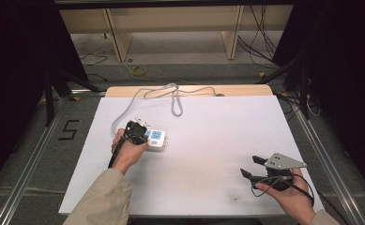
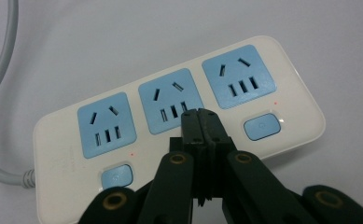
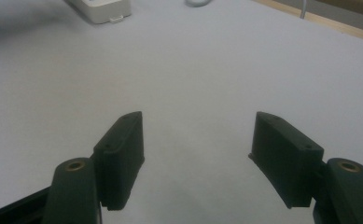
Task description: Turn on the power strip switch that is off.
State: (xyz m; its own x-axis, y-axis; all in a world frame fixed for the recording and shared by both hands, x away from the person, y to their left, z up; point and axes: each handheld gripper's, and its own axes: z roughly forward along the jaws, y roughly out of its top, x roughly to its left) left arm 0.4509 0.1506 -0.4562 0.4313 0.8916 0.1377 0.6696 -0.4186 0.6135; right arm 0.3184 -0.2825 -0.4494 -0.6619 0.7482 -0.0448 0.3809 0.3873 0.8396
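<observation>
A white power strip (image 1: 155,138) with three blue sockets and blue switches lies on the left part of the white table top (image 1: 208,126). Its grey cable (image 1: 173,93) loops toward the far edge. My left gripper (image 1: 135,131) hovers over the strip's left end. In the left gripper view its jaws (image 2: 199,114) are shut together with nothing between them, tips just below the middle socket of the strip (image 2: 135,100); I cannot tell if they touch it. My right gripper (image 1: 248,166) rests near the front right, open and empty (image 3: 198,126).
The grey cable (image 2: 2,60) leaves the strip's end and curves away. The strip's corner (image 3: 102,9) lies far ahead of the right jaws. A wooden shelf frame (image 1: 171,28) and loose floor cables (image 1: 260,42) stand beyond the table's far edge.
</observation>
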